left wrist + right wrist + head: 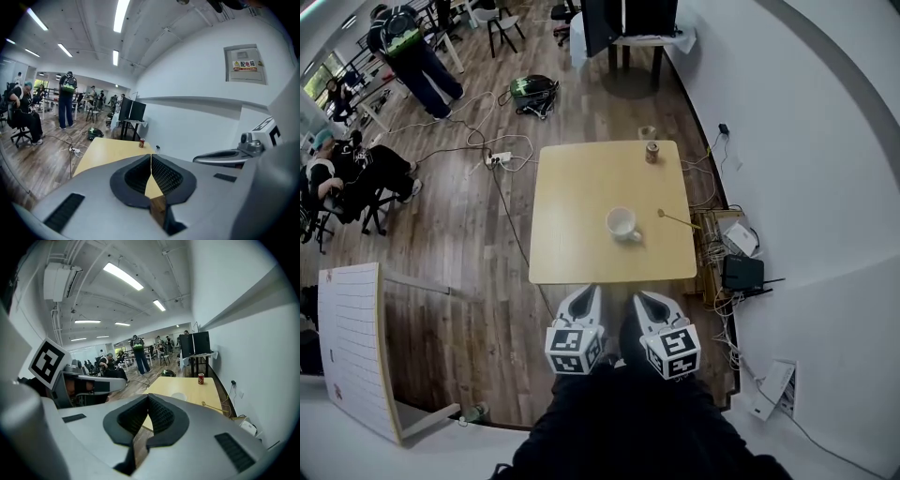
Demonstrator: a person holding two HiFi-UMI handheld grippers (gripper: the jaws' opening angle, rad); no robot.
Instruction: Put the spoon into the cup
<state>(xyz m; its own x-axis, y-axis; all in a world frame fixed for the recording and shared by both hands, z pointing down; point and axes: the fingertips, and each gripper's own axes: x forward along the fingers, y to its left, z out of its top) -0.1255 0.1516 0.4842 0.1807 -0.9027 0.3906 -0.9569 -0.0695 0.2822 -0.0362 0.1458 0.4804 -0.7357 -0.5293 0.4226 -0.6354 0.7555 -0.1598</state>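
Left gripper [584,298] and right gripper [649,305] sit side by side, just short of the table's [572,187] near edge. Jaws on both closed, nothing in them; likely just the approach posture. Spoon [679,221] lies flat near the right edge, handle towards that edge, apart from the cup [622,223], upright mid-table. Right gripper looks the natural one to take it. Small can [652,152] at far edge, uninvolved.

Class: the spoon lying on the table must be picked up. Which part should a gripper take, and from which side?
Take the spoon by its thin handle, from above, jaws across it. It lies flat by the right edge of the table, round end toward the cup, so the right gripper seems nearer.
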